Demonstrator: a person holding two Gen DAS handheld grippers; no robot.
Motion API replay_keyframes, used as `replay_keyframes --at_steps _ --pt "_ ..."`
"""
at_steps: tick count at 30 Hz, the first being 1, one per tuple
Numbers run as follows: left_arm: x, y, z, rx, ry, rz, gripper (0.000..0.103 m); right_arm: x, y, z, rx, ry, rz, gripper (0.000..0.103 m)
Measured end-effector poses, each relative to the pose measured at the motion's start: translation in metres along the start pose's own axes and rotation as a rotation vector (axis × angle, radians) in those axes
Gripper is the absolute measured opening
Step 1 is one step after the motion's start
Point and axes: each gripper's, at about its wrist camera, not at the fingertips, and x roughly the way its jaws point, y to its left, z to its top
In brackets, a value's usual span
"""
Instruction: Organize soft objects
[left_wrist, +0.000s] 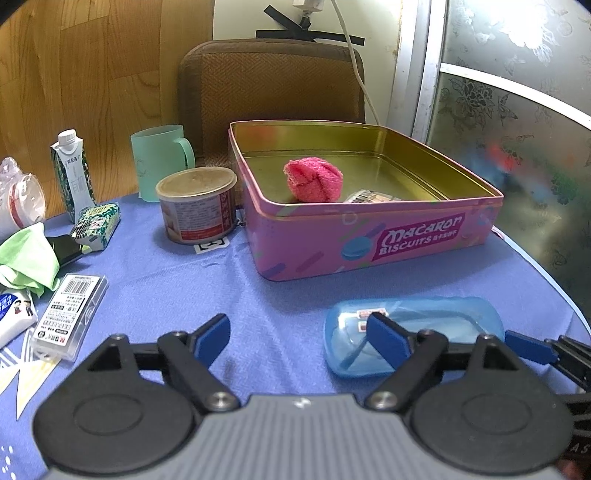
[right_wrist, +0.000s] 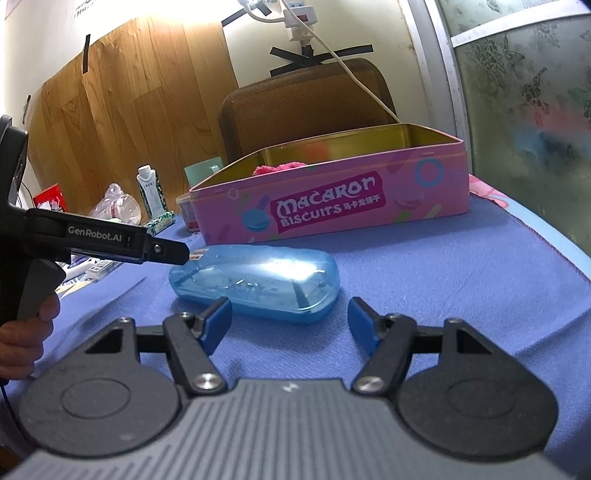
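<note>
While both tongs (left_wrist: 299, 338) gape, pink sponge (left_wrist: 313, 179) sits beyond, inside tin (left_wrist: 332, 236).

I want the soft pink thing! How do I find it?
Look for the big pink rectangular biscuit tin on the blue tablecloth. Inside, near its front wall, sits a fuzzy pink ball. Beside it lies a flat shiny packet; only the ball is round and fluffy.

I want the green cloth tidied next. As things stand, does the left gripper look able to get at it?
Probably yes. The left gripper is open and empty, and the green cloth lies uncovered at the table's left edge. The barcode-labelled clear box sits just beside it, so the approach should come from above.
</note>
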Motion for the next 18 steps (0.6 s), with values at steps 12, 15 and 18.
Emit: replay_keyframes --at_steps 12,15,18 --pt "-0.008 0.012 -0.002 -0.057 -0.027 -0.114 0.086 0.001 0.000 -0.001 -0.005 -0.003 -0.005 0.071" --pt "-0.009 0.010 -0.002 -0.043 -0.040 -0.123 0.083 0.002 0.001 -0.001 -0.009 -0.007 -0.006 0.071" --pt "-0.005 0.007 -0.004 -0.031 -0.013 -0.139 0.082 0.002 0.001 -0.001 -0.008 -0.011 -0.005 0.071"
